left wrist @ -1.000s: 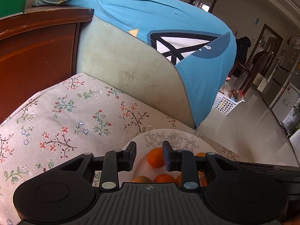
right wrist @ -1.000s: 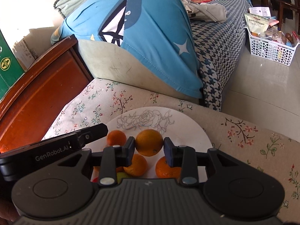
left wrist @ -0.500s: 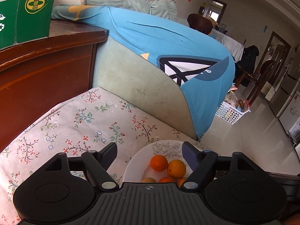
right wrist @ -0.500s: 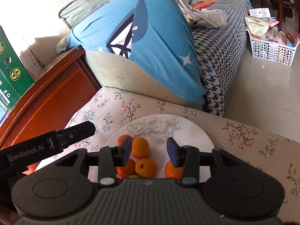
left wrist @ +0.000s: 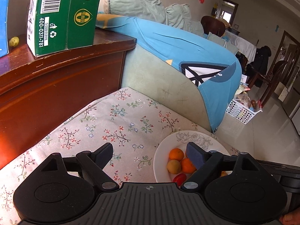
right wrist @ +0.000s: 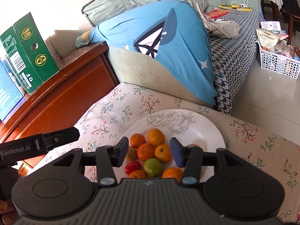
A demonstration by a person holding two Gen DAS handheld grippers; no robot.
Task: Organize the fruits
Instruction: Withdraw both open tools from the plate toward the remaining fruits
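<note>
A white plate (right wrist: pixel 202 129) with a rose drawing sits on the floral cloth and holds several oranges (right wrist: pixel 155 136), a green fruit (right wrist: pixel 152 166) and a red tomato (right wrist: pixel 132 166). My right gripper (right wrist: pixel 149 151) is open and empty, raised above the fruit pile. My left gripper (left wrist: pixel 150 154) is wide open and empty, above the cloth at the plate's (left wrist: pixel 161 153) left edge. The oranges (left wrist: pixel 176 154) and the tomato (left wrist: pixel 179 178) show there too. The left gripper's body shows in the right wrist view (right wrist: pixel 39 145).
The floral-cloth table (left wrist: pixel 120 123) stands against a wooden cabinet (left wrist: pixel 56 82) carrying a green carton (left wrist: pixel 61 15) and a small yellow fruit (left wrist: pixel 14 41). A sofa arm with a blue cloth (right wrist: pixel 168 43) lies behind. A white basket (right wrist: pixel 277 63) sits on the floor.
Both grippers rose and pulled back from the plate. The right gripper let go of an orange, which now lies on the plate. The left gripper's jaws opened wide.
</note>
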